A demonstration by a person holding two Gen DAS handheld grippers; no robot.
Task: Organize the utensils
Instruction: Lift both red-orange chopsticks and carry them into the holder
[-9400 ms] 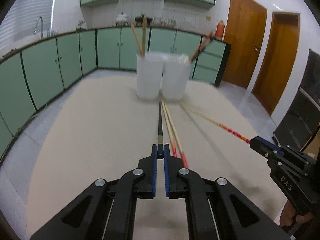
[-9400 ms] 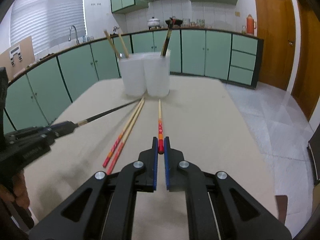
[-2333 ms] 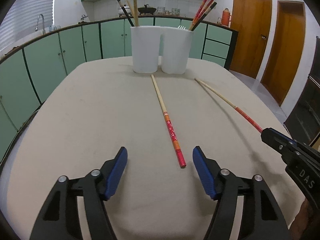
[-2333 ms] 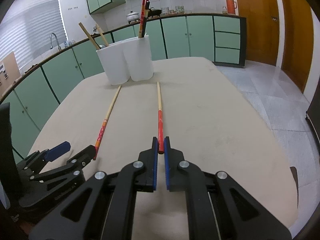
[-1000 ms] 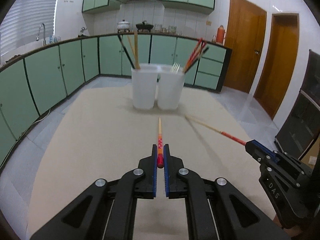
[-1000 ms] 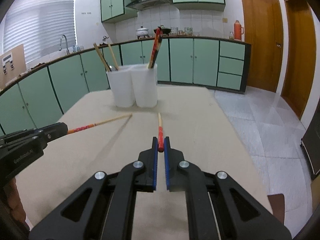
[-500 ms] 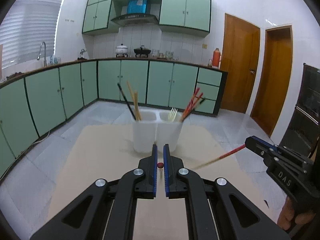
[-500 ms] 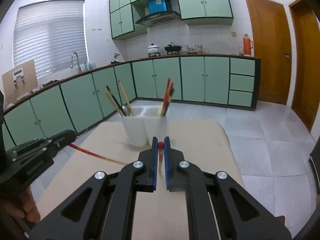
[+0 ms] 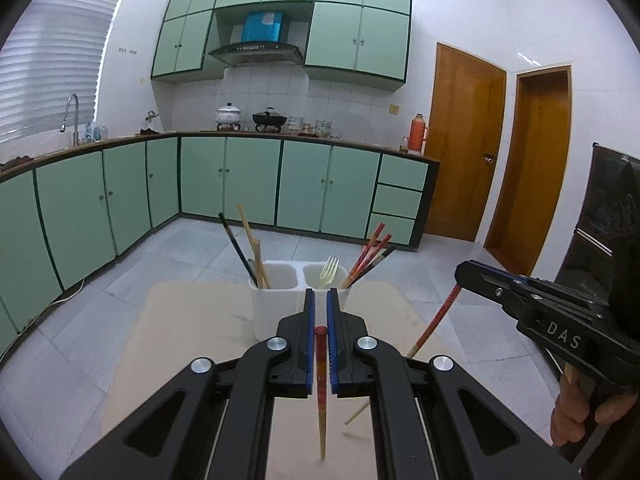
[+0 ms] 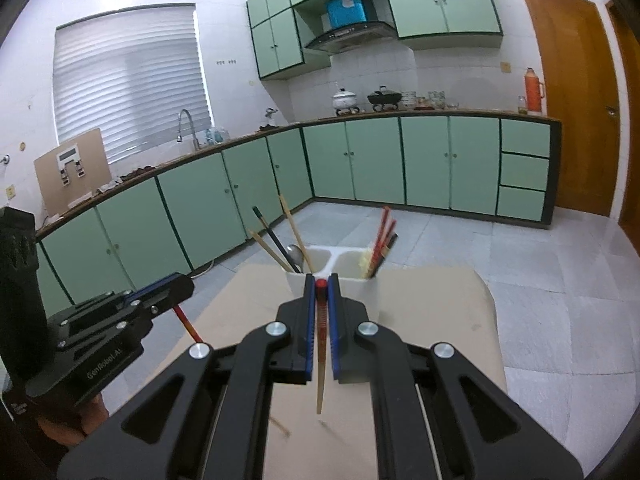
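Observation:
My left gripper (image 9: pixel 321 300) is shut on the red end of a chopstick (image 9: pixel 321 380), whose pale tip hangs down above the beige table (image 9: pixel 192 340). My right gripper (image 10: pixel 321 280) is shut on a second red-ended chopstick (image 10: pixel 321 340), also hanging tip down. Just ahead of both stands a white two-compartment holder (image 9: pixel 268 312). Its left compartment holds wooden and black chopsticks (image 9: pixel 248 240). A fork (image 9: pixel 329 270) and red chopsticks (image 9: pixel 370 252) stand in the right compartment. Each gripper shows in the other's view: the right gripper (image 9: pixel 460 274) and the left gripper (image 10: pixel 184 284).
The table's far edge (image 10: pixel 440 270) lies just behind the holder, with grey tiled floor (image 10: pixel 540 320) beyond. Green kitchen cabinets (image 9: pixel 304 184) line the back and left walls. A person's hand (image 9: pixel 576 412) grips the right tool's handle.
Both grippers have risen and tilted, lifting their chopsticks off the table. The chopsticks now hang tip down, and the holder sits lower in both views.

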